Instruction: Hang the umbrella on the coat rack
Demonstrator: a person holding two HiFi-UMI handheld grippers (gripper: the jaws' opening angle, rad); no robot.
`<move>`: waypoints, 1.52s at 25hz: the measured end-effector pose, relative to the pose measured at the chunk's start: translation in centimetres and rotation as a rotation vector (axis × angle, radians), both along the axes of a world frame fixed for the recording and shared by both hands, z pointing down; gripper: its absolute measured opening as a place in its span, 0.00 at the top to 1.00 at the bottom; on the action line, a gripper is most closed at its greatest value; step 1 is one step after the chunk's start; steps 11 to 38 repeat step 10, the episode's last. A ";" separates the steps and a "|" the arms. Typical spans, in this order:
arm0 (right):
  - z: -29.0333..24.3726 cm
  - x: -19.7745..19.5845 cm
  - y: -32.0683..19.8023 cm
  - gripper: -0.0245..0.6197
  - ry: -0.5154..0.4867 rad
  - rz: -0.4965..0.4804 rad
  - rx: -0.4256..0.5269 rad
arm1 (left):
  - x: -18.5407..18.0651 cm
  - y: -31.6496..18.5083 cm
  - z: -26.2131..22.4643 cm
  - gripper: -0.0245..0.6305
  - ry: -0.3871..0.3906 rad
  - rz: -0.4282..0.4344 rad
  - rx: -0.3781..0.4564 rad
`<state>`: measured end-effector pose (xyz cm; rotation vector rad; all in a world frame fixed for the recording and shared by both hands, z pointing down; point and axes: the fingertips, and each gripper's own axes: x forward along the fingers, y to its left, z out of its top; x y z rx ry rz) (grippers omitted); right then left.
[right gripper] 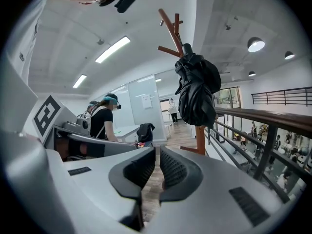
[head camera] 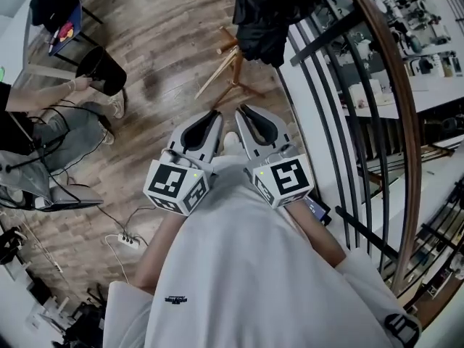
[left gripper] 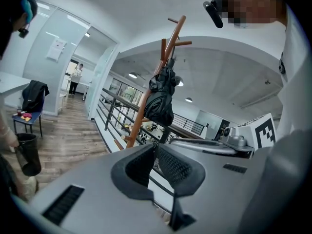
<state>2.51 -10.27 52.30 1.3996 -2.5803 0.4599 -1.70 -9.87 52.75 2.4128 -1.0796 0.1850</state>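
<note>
Grey plastic and dark ribbed pads make up the left hand-held gripper [head camera: 214, 114], which the person holds close to the body. Its jaws are pressed together with nothing between them. The right hand-held gripper [head camera: 243, 110] is just beside it, also closed and empty; its own view shows only the floor behind the pads.

Beyond them, across the wooden plank floor [head camera: 159, 42], stands the reddish-brown wooden coat rack [right gripper: 168, 26], near the dark metal railing [head camera: 384, 85]. The black folded fabric umbrella [right gripper: 195, 89] already hangs from one of the upper pegs, close against the pole and well apart from both grippers. It appears that the hanging is done.

The umbrella is probably light. Its cloth is soft and loosely bunched, so it would give way and slide under the pads, and a grip there would likely be poor. The stiff parts are the better place: the rounded dark end at the top [right gripper: 186, 48], near the peg, or the shaft inside the cloth. If it must be moved again, a grip at this top end seems the most secure.
</note>
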 end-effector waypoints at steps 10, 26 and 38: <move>0.7 -0.3 0.5 0.87 0.023 -0.017 -0.015 | -0.7 0.4 0.1 0.90 0.014 -0.031 -0.009; 0.7 -0.3 0.5 0.87 0.023 -0.017 -0.015 | -0.7 0.4 0.1 0.90 0.014 -0.031 -0.009; 0.7 -0.3 0.5 0.87 0.023 -0.017 -0.015 | -0.7 0.4 0.1 0.90 0.014 -0.031 -0.009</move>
